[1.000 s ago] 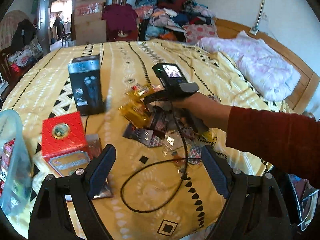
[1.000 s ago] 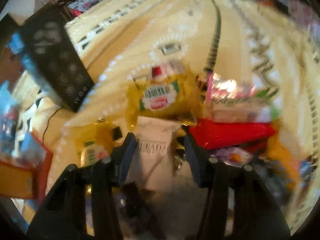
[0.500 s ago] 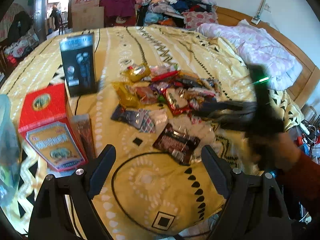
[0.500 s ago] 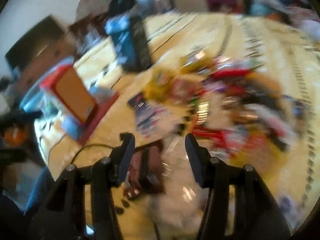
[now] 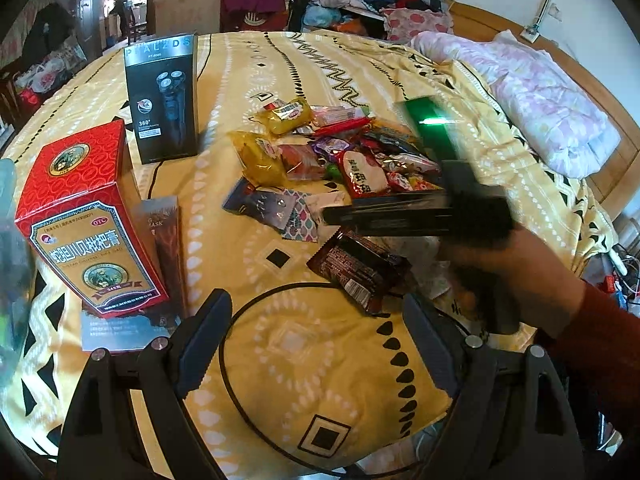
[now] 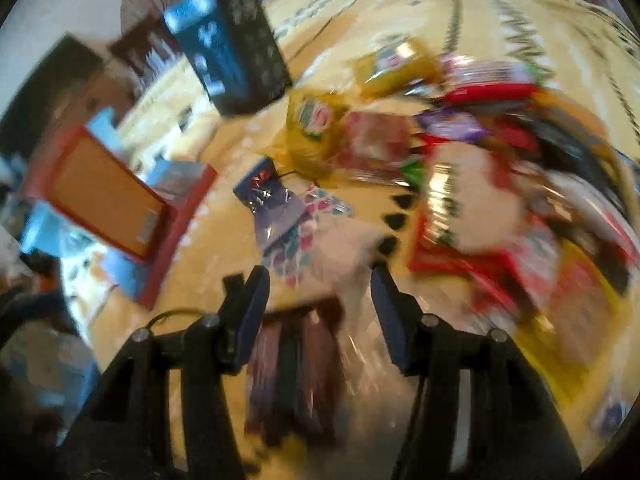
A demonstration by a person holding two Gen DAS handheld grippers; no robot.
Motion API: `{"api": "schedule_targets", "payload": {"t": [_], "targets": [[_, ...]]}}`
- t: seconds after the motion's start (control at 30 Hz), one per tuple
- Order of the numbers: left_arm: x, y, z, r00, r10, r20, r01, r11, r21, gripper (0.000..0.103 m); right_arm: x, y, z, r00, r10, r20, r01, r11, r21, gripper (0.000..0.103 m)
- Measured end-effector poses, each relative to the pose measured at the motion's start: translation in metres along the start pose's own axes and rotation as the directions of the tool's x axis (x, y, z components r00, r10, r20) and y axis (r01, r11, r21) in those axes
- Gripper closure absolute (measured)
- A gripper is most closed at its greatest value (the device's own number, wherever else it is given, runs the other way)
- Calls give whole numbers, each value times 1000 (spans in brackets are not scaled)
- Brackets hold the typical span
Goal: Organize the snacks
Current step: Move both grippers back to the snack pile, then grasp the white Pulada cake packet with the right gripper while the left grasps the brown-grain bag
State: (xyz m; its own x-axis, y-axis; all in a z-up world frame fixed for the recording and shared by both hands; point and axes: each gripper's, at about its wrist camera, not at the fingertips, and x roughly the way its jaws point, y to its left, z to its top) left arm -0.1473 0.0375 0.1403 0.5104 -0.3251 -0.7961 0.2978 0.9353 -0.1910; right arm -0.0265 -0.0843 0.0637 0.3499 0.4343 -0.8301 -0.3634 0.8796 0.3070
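A heap of wrapped snacks lies mid-bed on the yellow patterned sheet. A dark brown packet sits at its near edge. My left gripper hangs open above bare sheet and a black cable, with nothing between its fingers. In the blurred right wrist view, my right gripper hovers over the dark brown packet. It looks shut on a white packet, a pale smear by its right finger. A hand in a red sleeve carries that gripper's black body at the right.
A red medicine box and a black shaver box stand left of the heap. A flat dark sachet lies beside the red box. A clear plastic bag shows at the left edge. A pink quilt lies far right.
The right gripper has swung off the middle of the heap to its near right side, keeping the same gap. The left gripper has sunk a little toward the sheet, still open.
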Motion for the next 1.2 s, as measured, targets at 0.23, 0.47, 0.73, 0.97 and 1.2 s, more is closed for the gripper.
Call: {"api": "schedule_targets", "payload": {"t": [0.23, 0.47, 0.73, 0.97, 1.2], "targets": [[20, 0, -3, 998, -34, -49, 33, 999, -26, 15, -1, 0, -6, 995, -99, 15, 100, 994, -45, 68], [51, -2, -1, 992, -99, -80, 91, 991, -100, 15, -101, -34, -41, 965, -67, 255, 42, 994, 102, 68], [80, -22, 9, 973, -196, -126, 180, 976, -126, 15, -147, -62, -88, 942, -122, 313, 50, 973, 227, 68], [106, -97, 44, 962, -218, -163, 231, 971, 63, 15, -152, -82, -120, 945, -129, 301, 38, 956, 291, 68], [169, -119, 47, 955, -116, -272, 140, 988, 70, 15, -160, -97, -138, 943, -113, 314, 3, 944, 331, 68]]}}
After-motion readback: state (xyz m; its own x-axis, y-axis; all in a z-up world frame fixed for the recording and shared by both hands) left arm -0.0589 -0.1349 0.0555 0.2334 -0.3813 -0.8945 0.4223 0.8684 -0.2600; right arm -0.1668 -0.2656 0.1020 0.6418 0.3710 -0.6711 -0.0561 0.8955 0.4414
